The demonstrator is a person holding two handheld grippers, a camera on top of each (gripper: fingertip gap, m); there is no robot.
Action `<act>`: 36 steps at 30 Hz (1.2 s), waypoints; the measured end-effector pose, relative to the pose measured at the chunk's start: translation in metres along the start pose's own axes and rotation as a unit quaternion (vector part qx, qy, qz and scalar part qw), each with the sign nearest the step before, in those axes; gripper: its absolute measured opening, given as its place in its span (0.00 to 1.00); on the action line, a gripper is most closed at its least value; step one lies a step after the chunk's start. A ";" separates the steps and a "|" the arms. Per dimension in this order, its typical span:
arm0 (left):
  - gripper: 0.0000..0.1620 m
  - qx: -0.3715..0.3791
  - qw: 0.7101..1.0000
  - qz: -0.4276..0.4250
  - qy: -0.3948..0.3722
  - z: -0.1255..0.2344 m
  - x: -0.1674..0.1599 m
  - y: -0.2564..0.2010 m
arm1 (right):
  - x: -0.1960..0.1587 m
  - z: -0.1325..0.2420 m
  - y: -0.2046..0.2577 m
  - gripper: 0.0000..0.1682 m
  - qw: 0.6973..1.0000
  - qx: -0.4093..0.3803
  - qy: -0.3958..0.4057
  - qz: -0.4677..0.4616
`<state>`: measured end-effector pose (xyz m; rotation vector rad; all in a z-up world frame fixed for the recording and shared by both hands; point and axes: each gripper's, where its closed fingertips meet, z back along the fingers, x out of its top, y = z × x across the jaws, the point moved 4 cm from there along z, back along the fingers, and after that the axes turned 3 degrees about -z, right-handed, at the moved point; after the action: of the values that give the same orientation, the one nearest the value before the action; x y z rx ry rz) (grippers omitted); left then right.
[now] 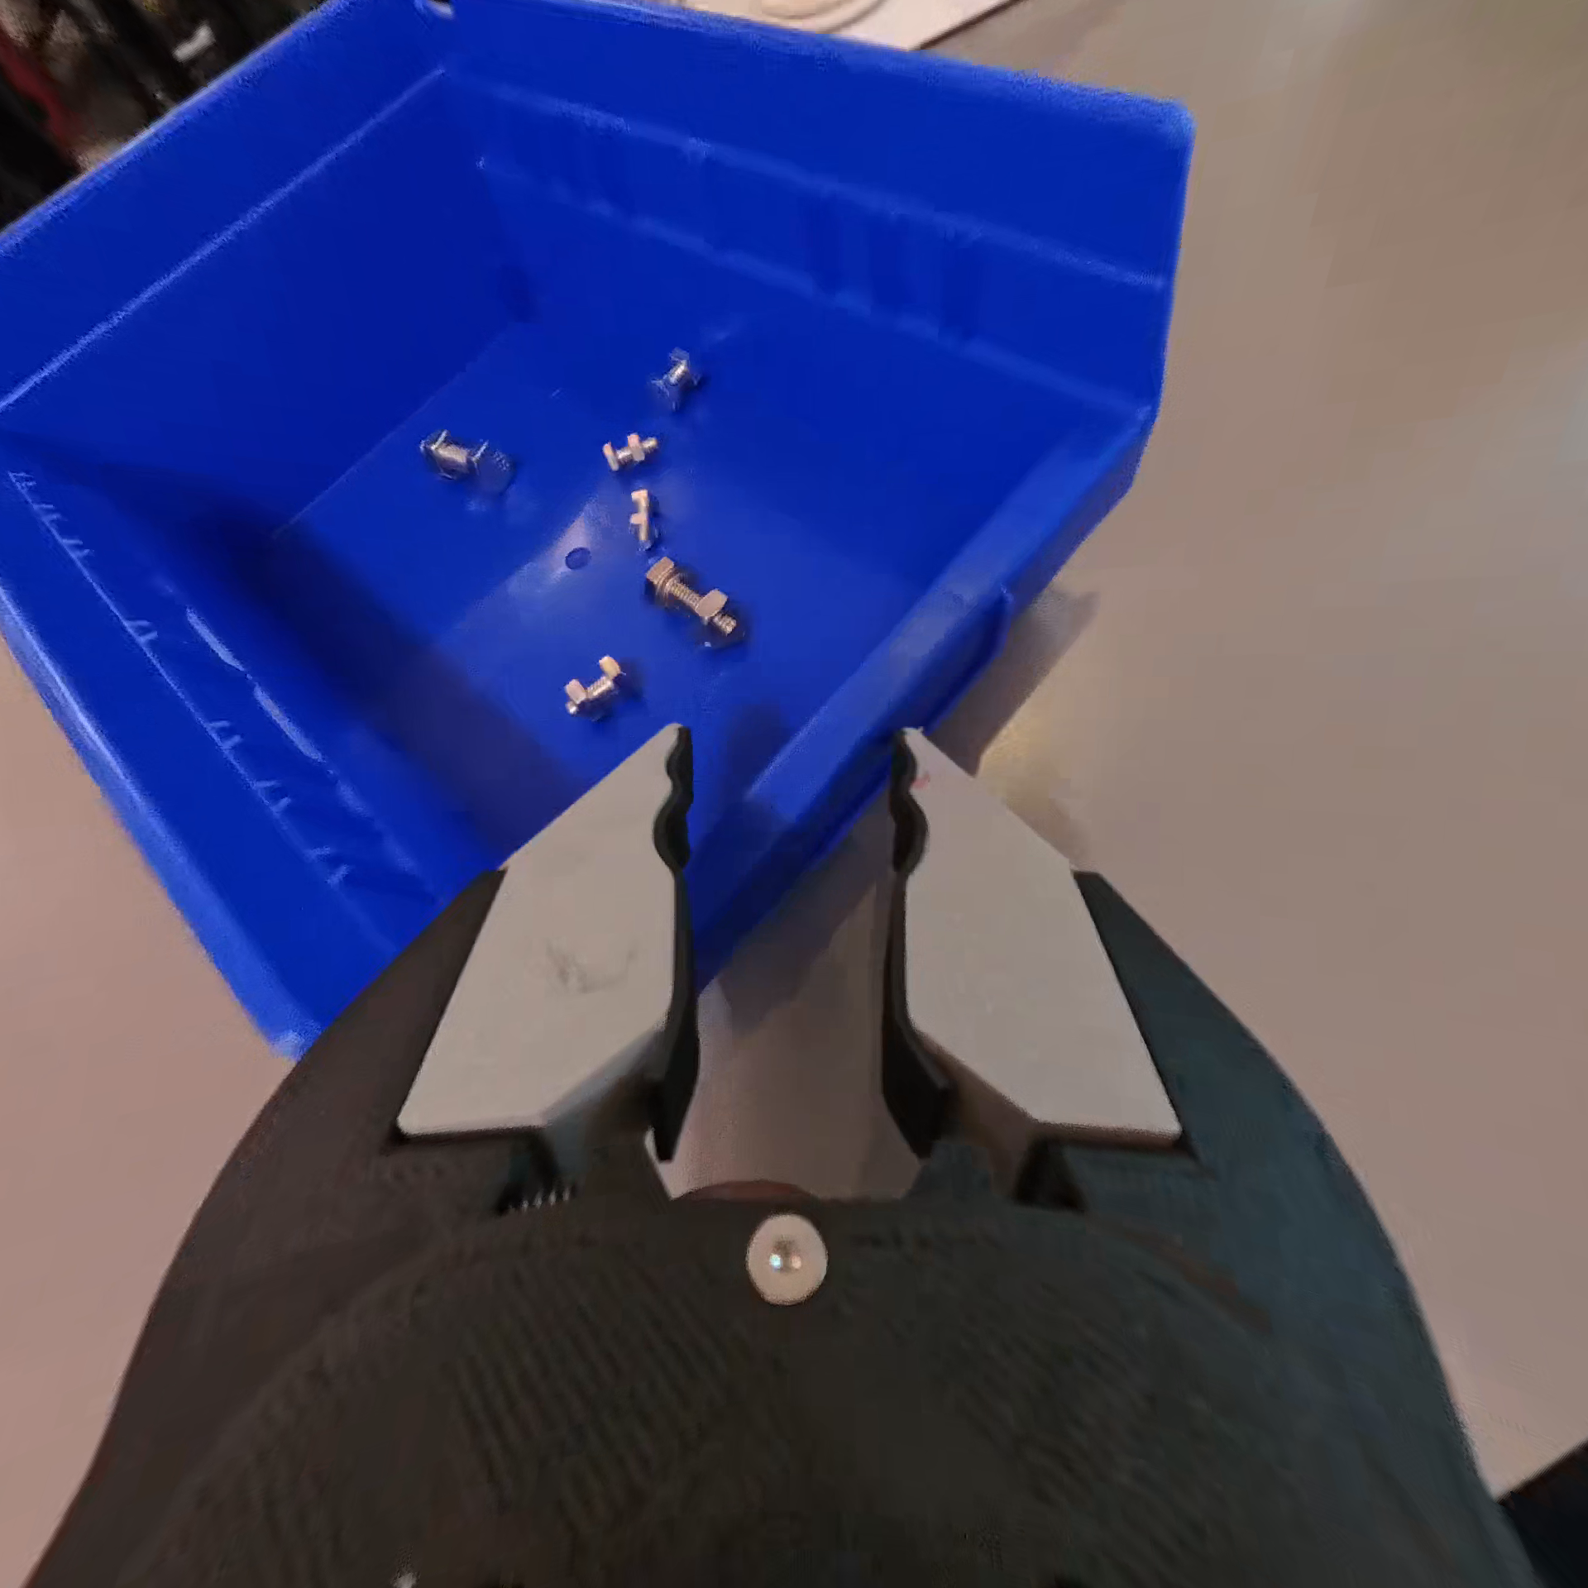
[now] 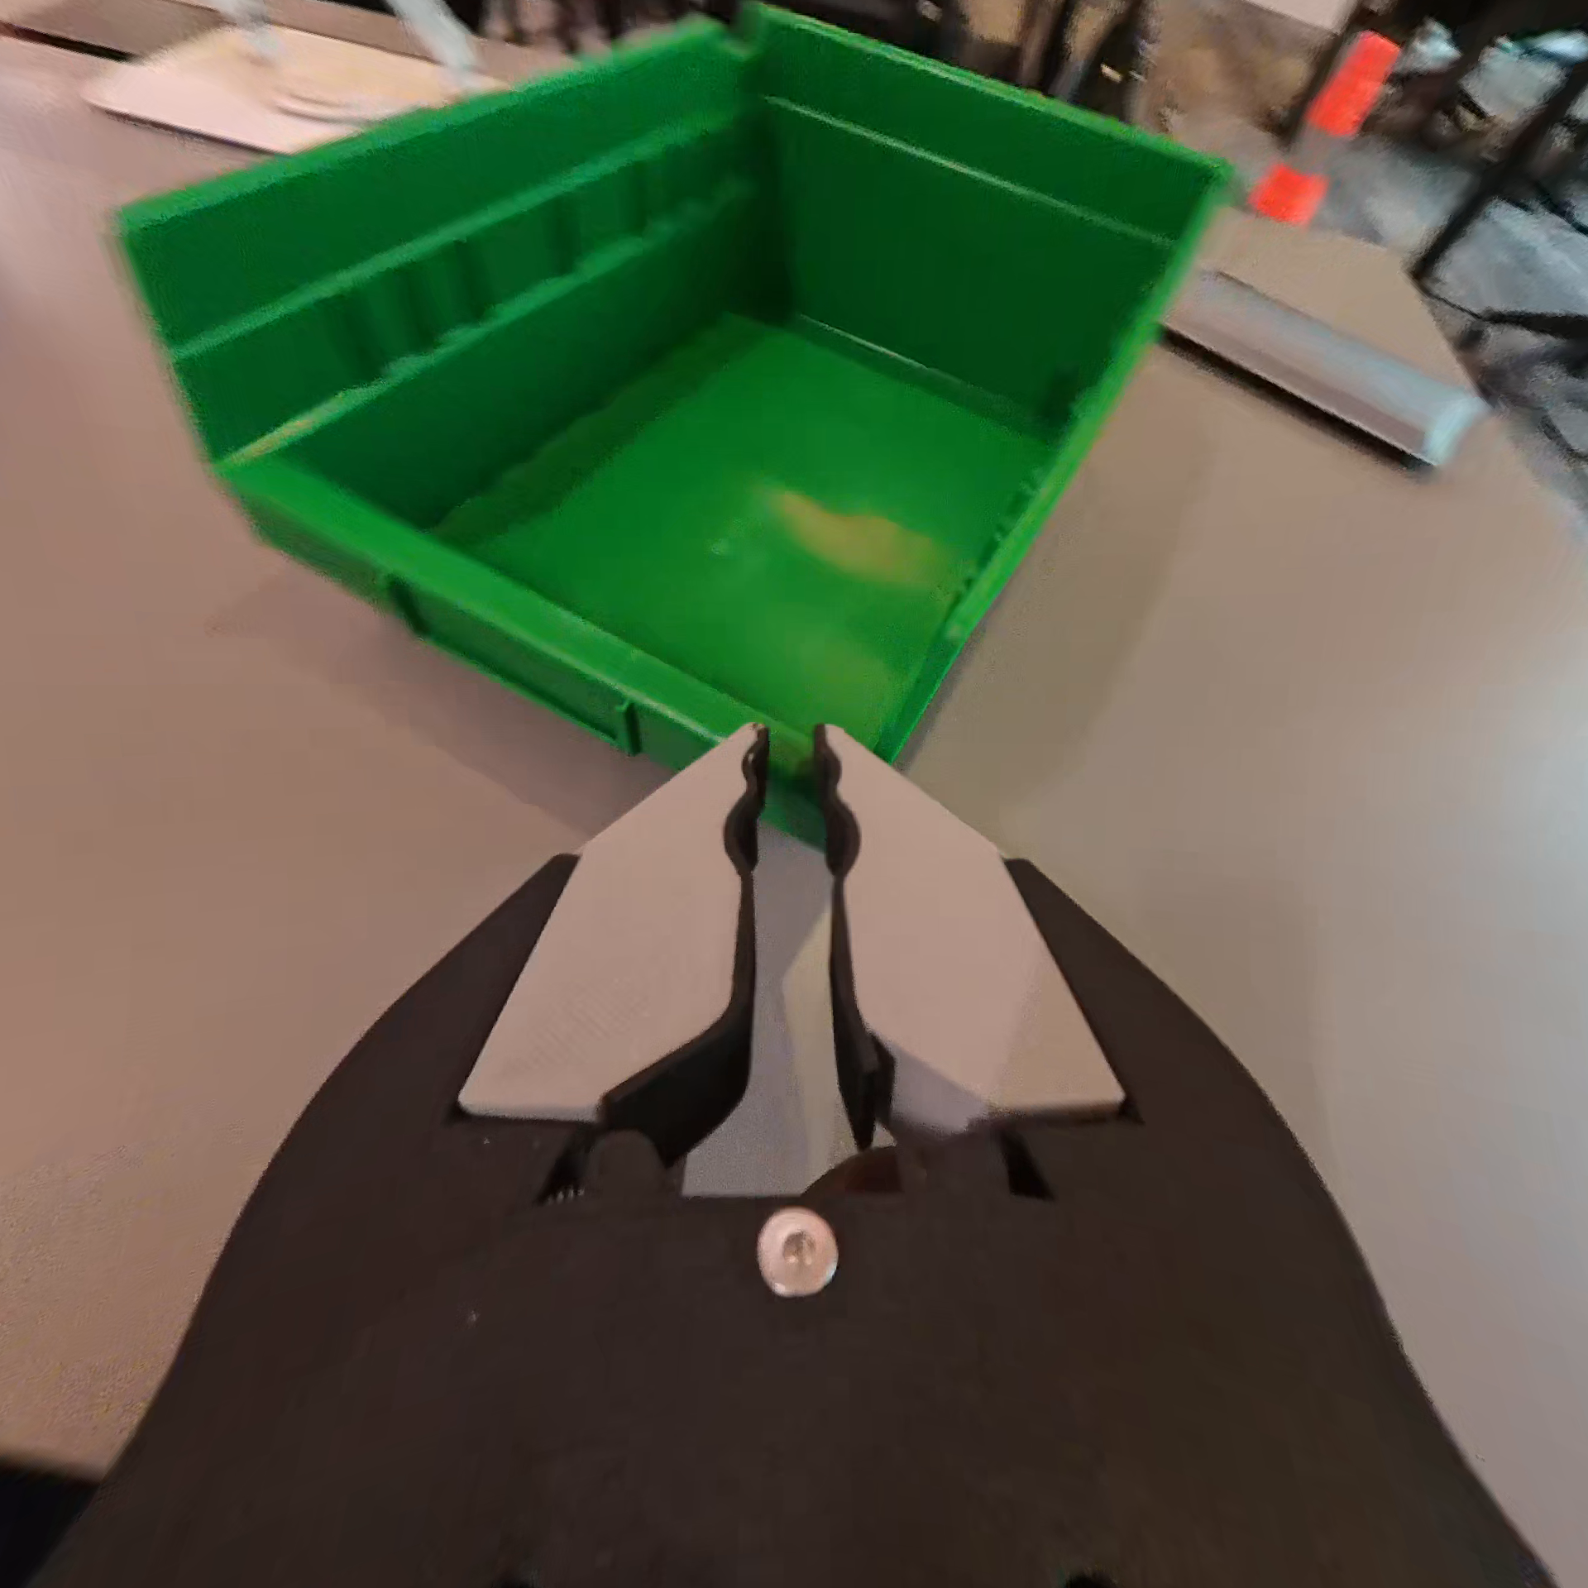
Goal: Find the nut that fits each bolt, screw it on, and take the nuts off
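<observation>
In the left wrist view a blue plastic bin [image 1: 258,284] stands on the table and holds several small silver bolts with nuts on them. The largest bolt [image 1: 694,601] lies near the bin's middle, a short one [image 1: 595,686] nearest my fingers, another [image 1: 464,460] at the left. My left gripper [image 1: 789,741] is open and empty, above the bin's low front edge. In the right wrist view my right gripper [image 2: 788,737] is open by a narrow gap and empty, at the front corner of a green bin [image 2: 481,284] with nothing in it.
Both bins stand on a grey table [image 2: 1246,773]. A grey metal bar [image 2: 1323,378] lies at the table's far right edge behind the green bin. Paper [image 2: 258,94] lies at the far left. Dark frames and red objects [image 2: 1353,77] stand beyond the table. My hands' fingertips stand some 60 cm from each other.
</observation>
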<state>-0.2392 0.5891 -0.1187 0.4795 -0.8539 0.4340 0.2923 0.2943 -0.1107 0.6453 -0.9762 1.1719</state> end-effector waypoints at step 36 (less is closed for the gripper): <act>0.08 0.057 0.996 0.053 -0.037 -0.030 0.045 0.003 | 0.101 -0.099 0.234 0.44 0.961 0.263 -0.075 0.048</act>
<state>-0.1962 0.6161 -0.0995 0.5598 -0.9332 0.5677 0.1059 0.4920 -0.0822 1.1335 -0.8282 1.5024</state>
